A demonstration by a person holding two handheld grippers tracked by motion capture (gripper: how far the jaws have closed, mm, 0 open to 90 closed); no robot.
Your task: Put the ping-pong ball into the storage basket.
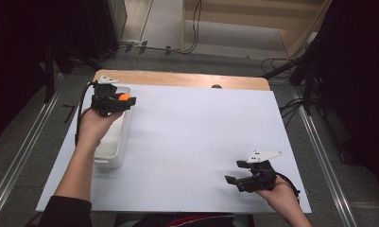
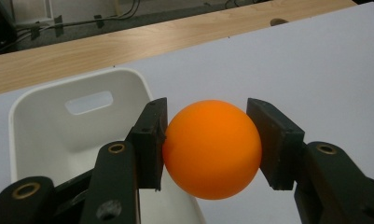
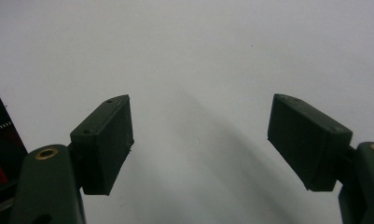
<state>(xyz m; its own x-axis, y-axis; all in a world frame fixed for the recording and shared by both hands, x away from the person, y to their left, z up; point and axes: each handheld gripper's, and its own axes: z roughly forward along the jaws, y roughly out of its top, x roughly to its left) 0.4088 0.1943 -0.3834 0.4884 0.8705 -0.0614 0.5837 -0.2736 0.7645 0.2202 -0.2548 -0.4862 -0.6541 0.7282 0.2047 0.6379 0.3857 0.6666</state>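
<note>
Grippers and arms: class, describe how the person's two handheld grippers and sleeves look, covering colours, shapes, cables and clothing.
Both the left gripper and the right gripper are black, each topped by a grey three-cornered plate. Each has two blocky rectangular fingers on arms with brass-coloured pivot rings. A black cable trails from each. The left arm has a dark sleeve pushed up near the elbow.
</note>
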